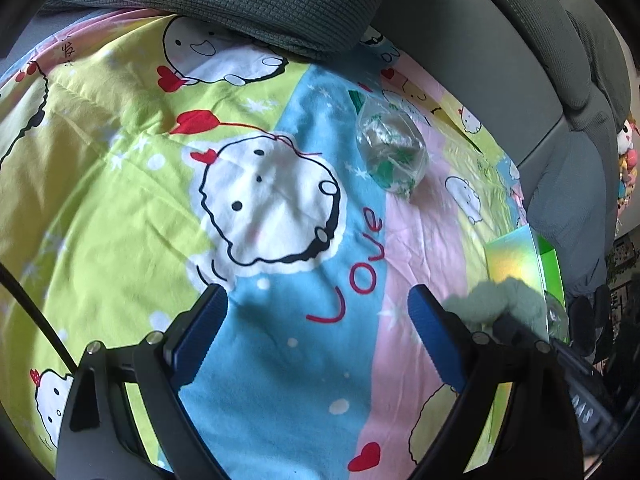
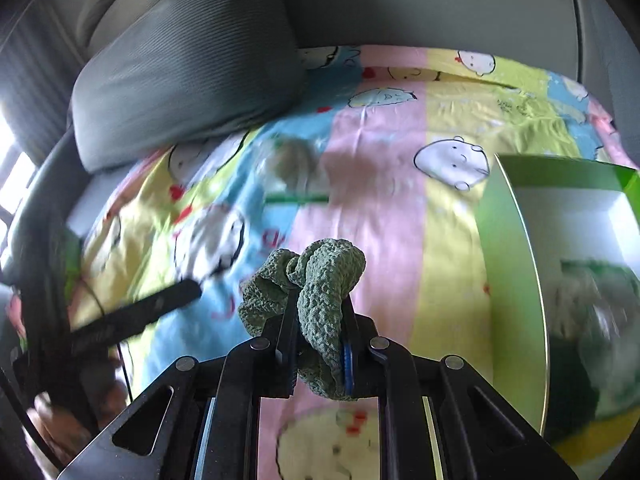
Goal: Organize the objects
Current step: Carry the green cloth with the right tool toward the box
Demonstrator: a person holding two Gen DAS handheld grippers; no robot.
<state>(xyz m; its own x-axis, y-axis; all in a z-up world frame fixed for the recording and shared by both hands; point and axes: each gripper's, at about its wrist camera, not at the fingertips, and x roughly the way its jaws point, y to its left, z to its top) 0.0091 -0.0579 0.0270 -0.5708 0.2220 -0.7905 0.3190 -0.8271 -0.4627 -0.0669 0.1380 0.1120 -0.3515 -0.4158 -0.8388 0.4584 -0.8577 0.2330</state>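
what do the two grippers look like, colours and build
Both are black, with angular arms that have triangular cut-outs and round silver pivot pins. The left gripper has blue ridged pads on its fingers, and a thin black cable runs beside it. The right gripper shows a blue pad edge too.

a: what sort of place is this?

b: a home, a bedroom or a living room by the look of it. the whole work surface is a soft cartoon-print cover [image 1: 120, 152] in yellow, blue and pink stripes, with round white characters, red hearts and the word "love".

a: anything else?

b: a grey ribbed pillow [image 2: 188, 64] lies on the cover's far end, against grey upholstery [image 1: 460, 60] like a sofa back or a headboard; i cannot tell which. at the right edge some small plush toys [image 1: 628, 148] hang. daylight comes through a window [image 2: 16, 176] on the left.
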